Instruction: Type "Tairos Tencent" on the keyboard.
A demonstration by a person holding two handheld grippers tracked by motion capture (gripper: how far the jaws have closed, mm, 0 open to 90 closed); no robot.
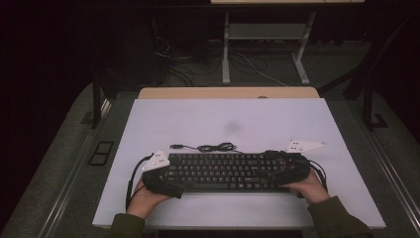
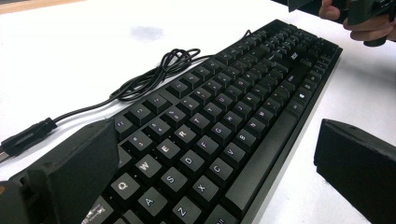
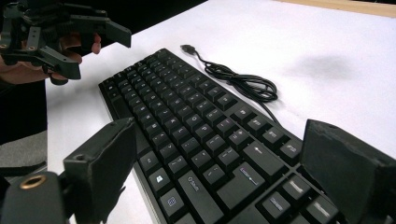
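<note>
While the black keyboard (image 1: 228,171) is lying flat on the white table (image 1: 228,124), close to the person's edge of it, both grippers are sitting at its two short ends. At the keyboard's left end the left gripper (image 1: 166,184) is spreading its jaws wide — in the left gripper view one jaw is hanging over the far corner keys beside Q and the other is standing off the keyboard's near edge, above bare table, so the end of the keyboard is lying between them with nothing clamped. At the keyboard's right end the right gripper (image 1: 289,173) is likewise standing open: in the right gripper view its two jaws are straddling the keyboard's right-hand corner, one off the near edge and one over the far keys, and whether either pad is touching the case cannot be told.

Behind the keyboard's far edge its cable (image 1: 210,147) is lying in a loose coil on the table, with the USB plug (image 1: 175,146) pointing away toward the keyboard's left side. A faint grey smudge (image 1: 232,128) is showing on the table farther back from the keyboard, beyond the coil. The person's hands (image 1: 146,201) are gripping the gripper bodies just in front of the keyboard's near edge, olive sleeves (image 1: 337,218) trailing off behind them.
</note>
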